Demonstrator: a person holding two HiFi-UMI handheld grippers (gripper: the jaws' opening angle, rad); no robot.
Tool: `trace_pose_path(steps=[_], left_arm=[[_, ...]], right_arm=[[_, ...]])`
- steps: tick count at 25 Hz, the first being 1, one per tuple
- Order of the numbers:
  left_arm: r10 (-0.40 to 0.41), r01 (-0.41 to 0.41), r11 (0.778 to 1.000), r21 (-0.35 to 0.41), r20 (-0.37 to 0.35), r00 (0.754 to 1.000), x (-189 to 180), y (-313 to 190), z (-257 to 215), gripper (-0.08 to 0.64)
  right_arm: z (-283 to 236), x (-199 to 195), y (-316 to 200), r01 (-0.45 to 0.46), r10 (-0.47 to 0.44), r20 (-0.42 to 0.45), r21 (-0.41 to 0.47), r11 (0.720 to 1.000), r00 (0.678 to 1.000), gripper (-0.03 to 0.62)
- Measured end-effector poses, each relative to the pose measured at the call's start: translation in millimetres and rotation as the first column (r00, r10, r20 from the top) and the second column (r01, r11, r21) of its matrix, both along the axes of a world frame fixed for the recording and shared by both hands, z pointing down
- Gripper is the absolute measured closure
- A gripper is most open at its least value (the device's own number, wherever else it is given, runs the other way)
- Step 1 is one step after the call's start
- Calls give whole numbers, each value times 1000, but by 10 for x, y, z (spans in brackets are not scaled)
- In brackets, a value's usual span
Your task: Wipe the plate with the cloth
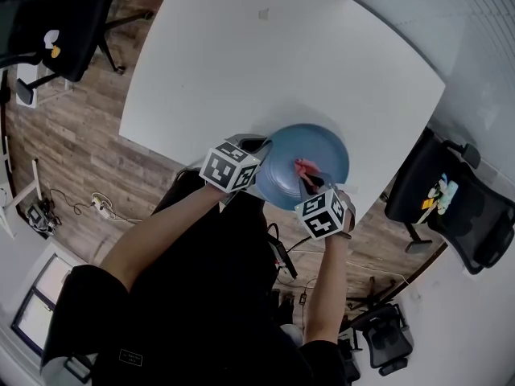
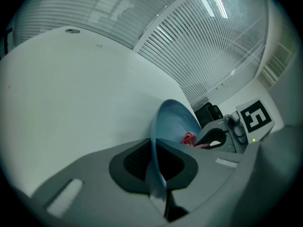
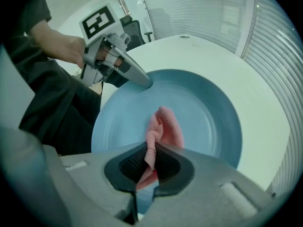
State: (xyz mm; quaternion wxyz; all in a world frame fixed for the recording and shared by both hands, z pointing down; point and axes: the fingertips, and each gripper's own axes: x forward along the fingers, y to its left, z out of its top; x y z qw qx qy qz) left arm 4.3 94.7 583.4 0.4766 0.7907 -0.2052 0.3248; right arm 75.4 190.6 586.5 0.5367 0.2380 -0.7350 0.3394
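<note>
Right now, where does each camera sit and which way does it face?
Head view: on the head, steeply down at table, plate; arms, left claw, right claw show.
Left gripper view: on left claw, along jaws clamping plate's rim.
Right gripper view: on right claw, down at gripped cloth; left hand shows.
Shared: plate, cloth.

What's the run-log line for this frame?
step: wipe | left claw: shut on blue plate rim | right claw: shut on pink cloth, cloth on plate

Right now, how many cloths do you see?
1: the cloth is pinched in the right tongs, resting against the plate. The plate could hide another.
</note>
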Motion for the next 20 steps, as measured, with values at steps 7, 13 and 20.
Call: trace_pose_path(steps=[7, 13, 20], left_arm=[[3, -3, 1000, -4, 0, 1000, 4, -1, 1, 543], [9, -9, 1000, 1, 2, 1000, 2, 4, -3, 544], [-2, 2, 1000, -8, 1, 1000, -3, -6, 2, 545]], right_arm=[[-1, 83, -524, 15, -16, 3, 47, 999, 1000, 568], [-9, 208, -902, -37, 41, -23, 151, 988, 999, 568], [1, 323, -1020, -41, 52, -53, 199, 979, 997, 568]])
